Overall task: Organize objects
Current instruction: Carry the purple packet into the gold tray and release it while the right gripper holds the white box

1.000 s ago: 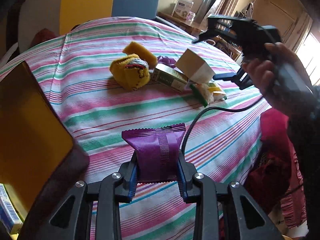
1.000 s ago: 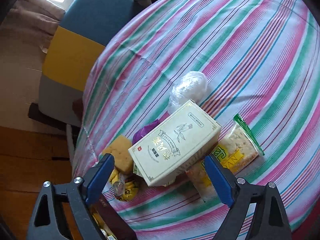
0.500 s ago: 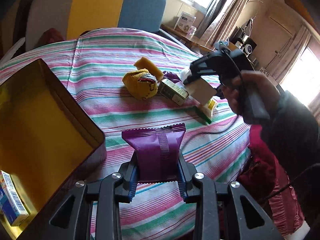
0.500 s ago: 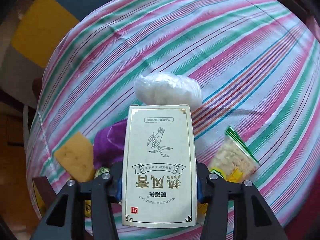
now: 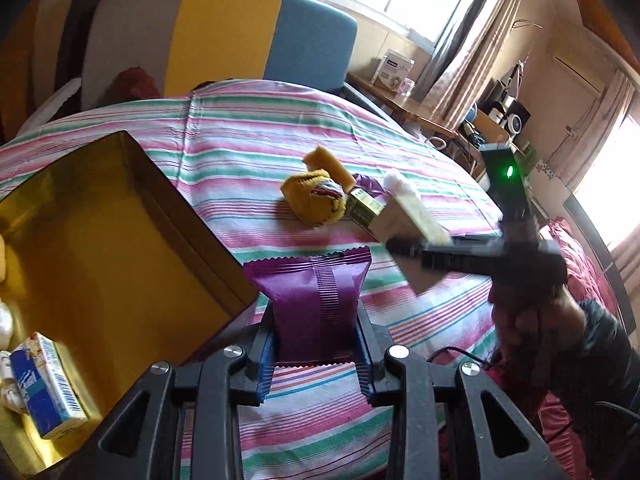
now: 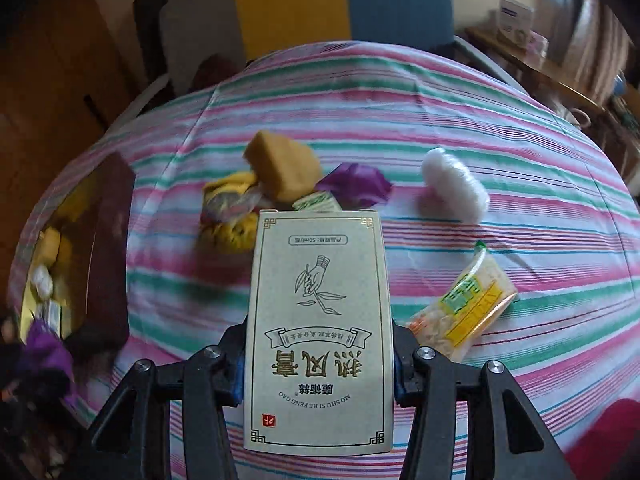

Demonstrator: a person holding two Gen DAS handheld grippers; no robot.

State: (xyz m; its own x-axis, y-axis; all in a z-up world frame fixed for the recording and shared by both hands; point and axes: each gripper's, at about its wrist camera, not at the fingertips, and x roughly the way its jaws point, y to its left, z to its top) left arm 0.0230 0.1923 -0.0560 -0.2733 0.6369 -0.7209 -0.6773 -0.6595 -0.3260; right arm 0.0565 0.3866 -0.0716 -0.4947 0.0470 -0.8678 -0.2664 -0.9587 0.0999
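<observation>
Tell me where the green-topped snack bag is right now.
In the right wrist view, the snack bag lies on the striped tablecloth, right of the cream box held in the right gripper, below the white bundle.

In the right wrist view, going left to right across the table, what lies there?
Dark gold-lined box → yellow knit toy → tan sponge block → purple wrapper → white wrapped bundle → yellow-green snack packet.

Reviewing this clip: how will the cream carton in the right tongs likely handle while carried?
The cream carton looks stiff: its flat faces show no buckling where the right tongs pinch its sides. It is probably light, as thin printed card. Most of it sticks out past the pads, so it might pivot.
</observation>
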